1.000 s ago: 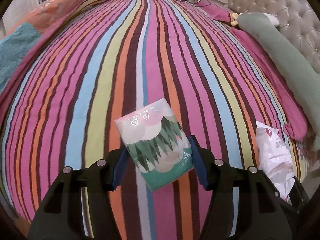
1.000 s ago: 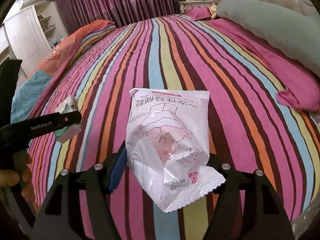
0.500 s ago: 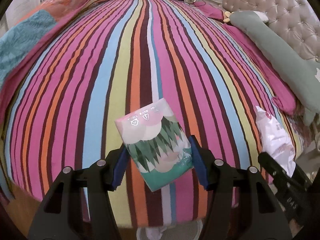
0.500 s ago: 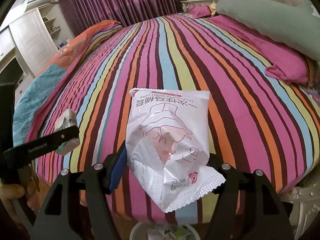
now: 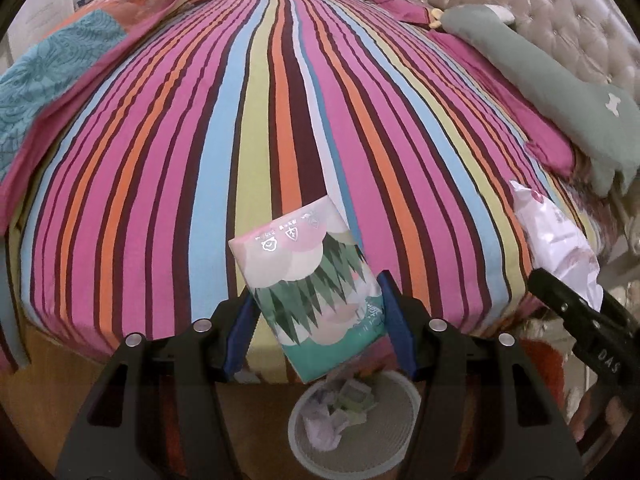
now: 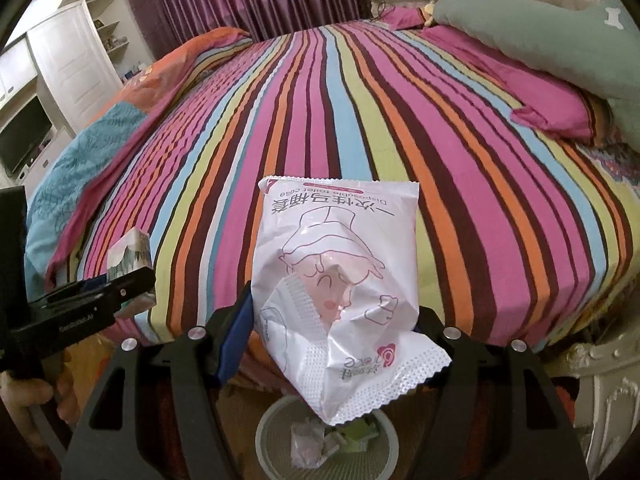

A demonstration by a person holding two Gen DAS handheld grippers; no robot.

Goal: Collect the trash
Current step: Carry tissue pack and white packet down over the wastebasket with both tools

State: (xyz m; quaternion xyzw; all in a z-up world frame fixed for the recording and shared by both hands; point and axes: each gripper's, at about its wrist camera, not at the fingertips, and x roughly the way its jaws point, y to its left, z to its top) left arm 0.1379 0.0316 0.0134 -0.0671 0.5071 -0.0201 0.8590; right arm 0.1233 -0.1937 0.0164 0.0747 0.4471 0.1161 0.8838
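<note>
My left gripper (image 5: pixel 316 332) is shut on a green and pink tissue pack (image 5: pixel 308 292) and holds it in the air past the foot of the striped bed (image 5: pixel 200 140). My right gripper (image 6: pixel 336 332) is shut on a white plastic wrapper with a pink cartoon (image 6: pixel 340 272). A round white waste bin (image 5: pixel 396 432) with crumpled trash stands on the floor below both; it also shows in the right wrist view (image 6: pixel 272 444). The wrapper shows at the right of the left wrist view (image 5: pixel 556 240). The tissue pack shows at the left of the right wrist view (image 6: pixel 130 256).
A green bolster pillow (image 5: pixel 560 92) and a pink pillow (image 6: pixel 552 108) lie at the bed's right side by the tufted headboard (image 5: pixel 560 12). A folded orange and teal quilt (image 6: pixel 120 120) lies at the left. White cupboards (image 6: pixel 60 60) stand far left. A white carved bedpost (image 6: pixel 612 392) is at the right.
Both grippers have drawn back from over the bed to beyond its foot, each still holding its item. The waste bin has come into view below them.
</note>
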